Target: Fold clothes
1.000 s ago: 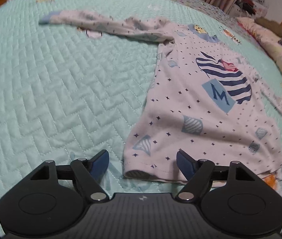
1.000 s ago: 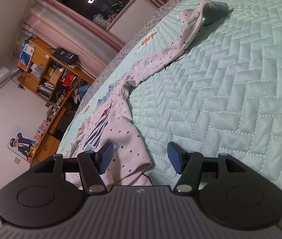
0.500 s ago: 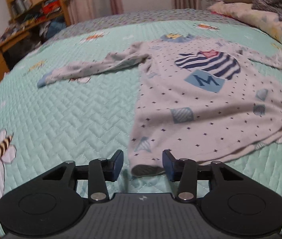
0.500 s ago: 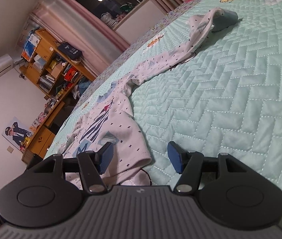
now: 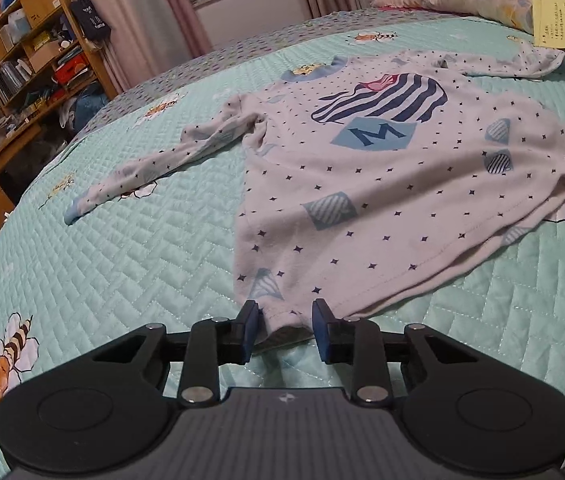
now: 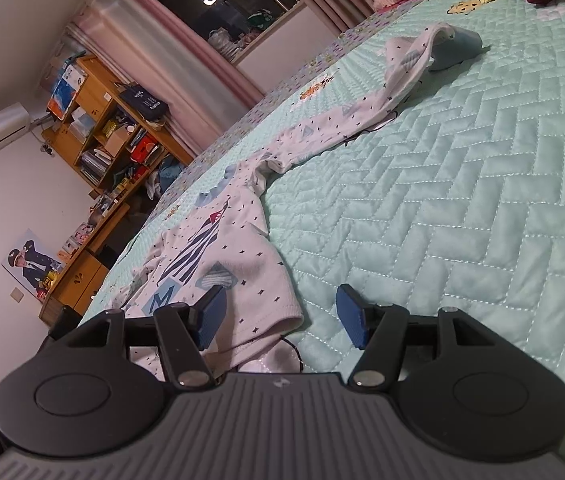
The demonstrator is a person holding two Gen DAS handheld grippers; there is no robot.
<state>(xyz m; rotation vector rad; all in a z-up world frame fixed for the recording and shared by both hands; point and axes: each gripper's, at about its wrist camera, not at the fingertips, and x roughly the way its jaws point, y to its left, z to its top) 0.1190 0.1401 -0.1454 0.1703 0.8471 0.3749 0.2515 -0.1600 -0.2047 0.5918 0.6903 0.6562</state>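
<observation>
The shirt [image 5: 366, 184] lay flat and unfolded on the bed [image 5: 122, 264]. The left hand-held gripper [image 5: 285, 330] was closing around its hem corner, seemingly not yet pinching; the right hand-held gripper [image 6: 282, 318] stood released over the other corner.

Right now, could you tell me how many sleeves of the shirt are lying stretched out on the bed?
2: left sleeve stretches toward the bookshelf side; right sleeve reaches toward the pillows.
</observation>
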